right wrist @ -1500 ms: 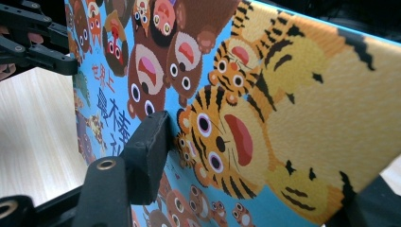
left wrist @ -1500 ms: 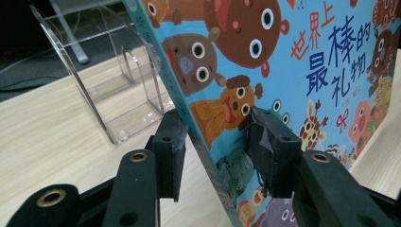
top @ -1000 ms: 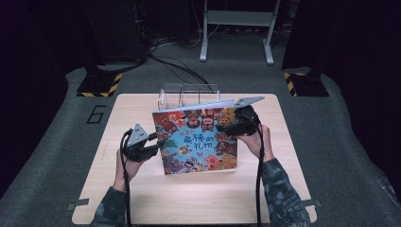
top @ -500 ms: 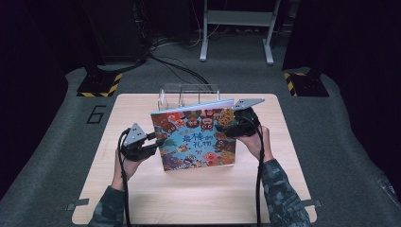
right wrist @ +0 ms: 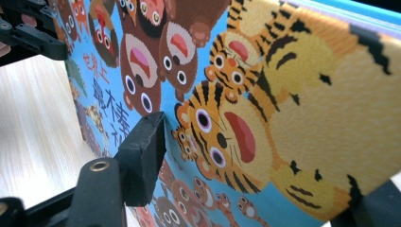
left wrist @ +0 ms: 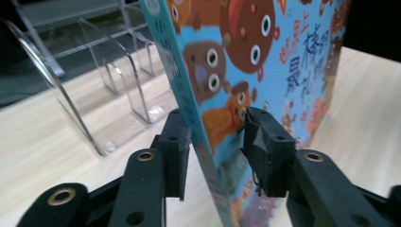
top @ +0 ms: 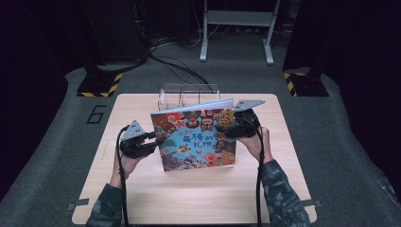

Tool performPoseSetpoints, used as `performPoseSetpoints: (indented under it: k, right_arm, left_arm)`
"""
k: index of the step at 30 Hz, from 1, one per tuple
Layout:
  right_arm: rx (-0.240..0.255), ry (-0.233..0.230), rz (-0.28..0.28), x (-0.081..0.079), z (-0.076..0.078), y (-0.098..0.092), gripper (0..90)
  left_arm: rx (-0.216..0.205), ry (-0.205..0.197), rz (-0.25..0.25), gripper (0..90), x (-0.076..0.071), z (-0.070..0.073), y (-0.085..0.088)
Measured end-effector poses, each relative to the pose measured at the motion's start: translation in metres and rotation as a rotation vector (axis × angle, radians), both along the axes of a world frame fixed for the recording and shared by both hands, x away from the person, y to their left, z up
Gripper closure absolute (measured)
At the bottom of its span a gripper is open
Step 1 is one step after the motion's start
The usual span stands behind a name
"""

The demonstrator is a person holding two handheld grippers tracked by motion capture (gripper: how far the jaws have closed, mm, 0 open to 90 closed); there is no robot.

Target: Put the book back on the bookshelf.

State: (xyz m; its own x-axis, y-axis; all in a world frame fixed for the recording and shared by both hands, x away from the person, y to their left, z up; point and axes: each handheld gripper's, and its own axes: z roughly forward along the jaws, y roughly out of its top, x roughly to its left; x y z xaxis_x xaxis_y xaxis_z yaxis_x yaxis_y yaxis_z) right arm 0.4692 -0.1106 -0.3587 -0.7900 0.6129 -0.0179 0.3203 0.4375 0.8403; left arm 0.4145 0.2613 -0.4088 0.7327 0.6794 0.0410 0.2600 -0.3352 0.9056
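At the left of centre in the high view, the left gripper (top: pixel 152 139) is clamping the left edge of the picture book (top: pixel 196 137). In the left gripper view its two pads (left wrist: pixel 266 151) are sitting on either side of the thin spine edge, with the cover's cartoon animals rising above them, so it is gripping the book rather than standing free.

The book is standing tilted in the middle of the frame, cover facing the camera, its lower edge close to or on the wooden table (top: pixel 142 198); whether it is touching the tabletop I cannot tell. Just behind its upper edge, the clear acrylic book rack (top: pixel 189 94) is waiting with its dividers upright, also showing in the upper left of the left gripper view (left wrist: pixel 94 94).

At the right of centre, the right gripper (top: pixel 231 127) is reaching onto the book's upper right corner. In the right gripper view one pad (right wrist: pixel 142 156) is lying near the tiger on the cover, but a sliver of gap seems to be showing and the far jaw is hidden behind the book, so I cannot tell whether it is pinching or merely bracketing.

The step in hand looks like carrying the book upright toward the rack. The next move is calling for both hands to lift together, keep the book vertical and line its lower edge up with a slot between dividers.
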Motion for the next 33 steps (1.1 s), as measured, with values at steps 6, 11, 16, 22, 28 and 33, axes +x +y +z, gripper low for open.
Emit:
performPoseSetpoints:
  k: [6,11,16,22,28,33]
  right_arm:
    - [0.006,0.001,0.012,0.001,-0.001,0.000,35.2]
    - [0.011,0.001,0.002,0.001,0.000,0.001,34.6]
    - [0.025,-0.006,0.005,0.005,-0.002,0.004,34.6]
    - [-0.007,0.002,0.023,0.003,-0.001,0.004,35.3]
    - [-0.035,-0.018,0.007,0.000,0.000,0.005,35.9]
    - [-0.024,-0.008,-0.002,0.000,0.000,0.005,34.5]
  left_arm:
    - [-0.004,-0.017,-0.016,61.6,-0.002,0.000,0.001]
    - [0.014,-0.022,-0.019,62.3,-0.001,0.003,0.002]
    - [0.043,-0.038,-0.025,63.8,0.000,0.005,0.006]
    - [-0.009,-0.023,-0.045,64.7,-0.001,0.004,0.009]
    - [-0.030,0.013,-0.068,58.8,0.004,0.007,0.009]
    - [-0.045,0.023,-0.086,58.8,0.008,0.012,0.008]
